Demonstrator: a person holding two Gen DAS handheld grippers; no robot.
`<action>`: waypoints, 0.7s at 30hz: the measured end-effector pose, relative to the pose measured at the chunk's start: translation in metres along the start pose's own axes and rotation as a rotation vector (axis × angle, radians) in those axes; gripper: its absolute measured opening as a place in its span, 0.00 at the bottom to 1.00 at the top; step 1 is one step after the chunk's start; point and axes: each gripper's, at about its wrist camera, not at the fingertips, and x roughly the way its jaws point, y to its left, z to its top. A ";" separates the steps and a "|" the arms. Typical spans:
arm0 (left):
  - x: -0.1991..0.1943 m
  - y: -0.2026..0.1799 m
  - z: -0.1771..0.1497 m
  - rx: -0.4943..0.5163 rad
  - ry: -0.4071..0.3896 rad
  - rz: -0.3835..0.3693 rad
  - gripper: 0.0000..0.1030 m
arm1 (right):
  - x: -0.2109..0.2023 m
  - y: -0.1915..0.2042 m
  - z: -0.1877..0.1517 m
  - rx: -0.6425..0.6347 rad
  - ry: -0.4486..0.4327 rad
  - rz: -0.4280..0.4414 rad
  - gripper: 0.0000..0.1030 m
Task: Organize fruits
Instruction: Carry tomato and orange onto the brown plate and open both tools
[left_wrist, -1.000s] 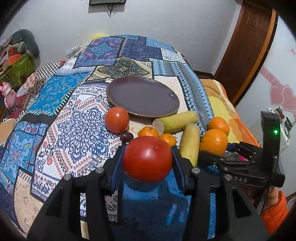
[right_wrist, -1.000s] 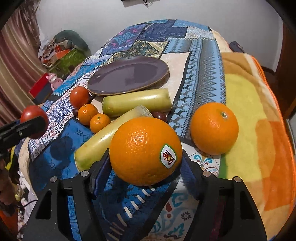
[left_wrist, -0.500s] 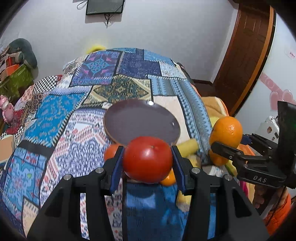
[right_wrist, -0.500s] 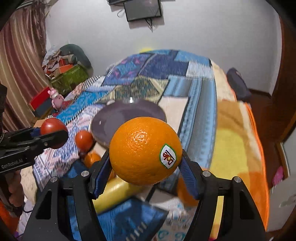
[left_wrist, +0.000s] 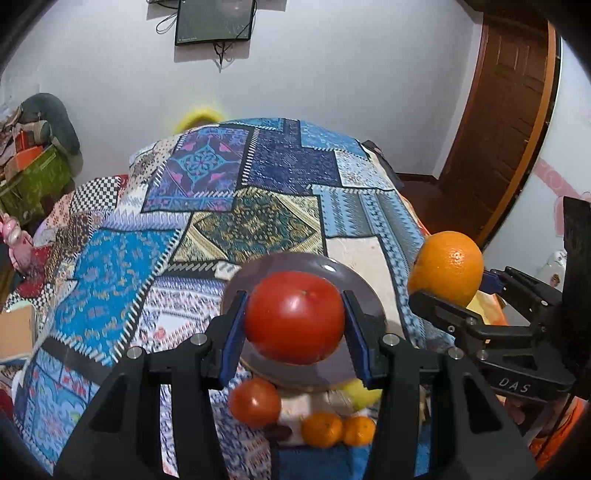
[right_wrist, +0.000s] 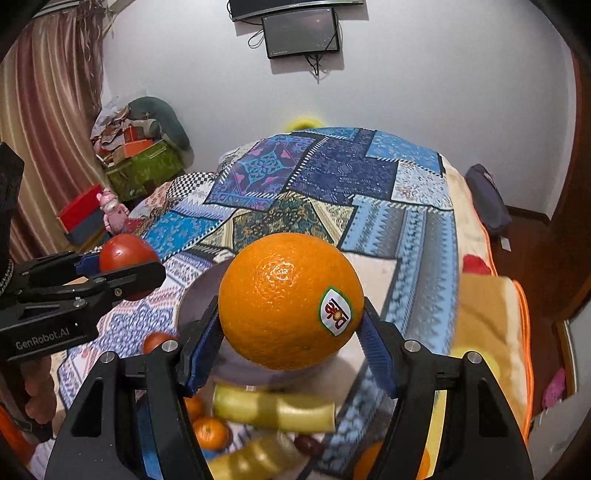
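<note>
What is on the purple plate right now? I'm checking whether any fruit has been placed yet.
No fruit shows on the plate's visible rim. The held tomato and orange cover its middle in both views, so that part stays unknown.

Even, fairly bright indoor light falls from above, leaving small glare spots on the glossy red tomato (left_wrist: 294, 316) and dimpled orange (right_wrist: 290, 301). Near fruits are motion-blurred; fisheye bending and dark vignetting ring both views.

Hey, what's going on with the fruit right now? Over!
Left gripper shut on tomato. Right gripper shut on orange. Both above purple plate. Nothing blocking.
</note>
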 end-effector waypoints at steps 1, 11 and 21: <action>0.005 0.001 0.004 -0.002 0.004 0.002 0.48 | 0.005 0.000 0.003 -0.001 0.004 -0.002 0.64; 0.056 0.017 0.017 -0.029 0.095 -0.001 0.48 | 0.057 -0.008 0.008 -0.015 0.106 -0.008 0.64; 0.111 0.030 0.024 -0.050 0.201 -0.011 0.48 | 0.100 -0.016 0.011 -0.063 0.231 0.004 0.64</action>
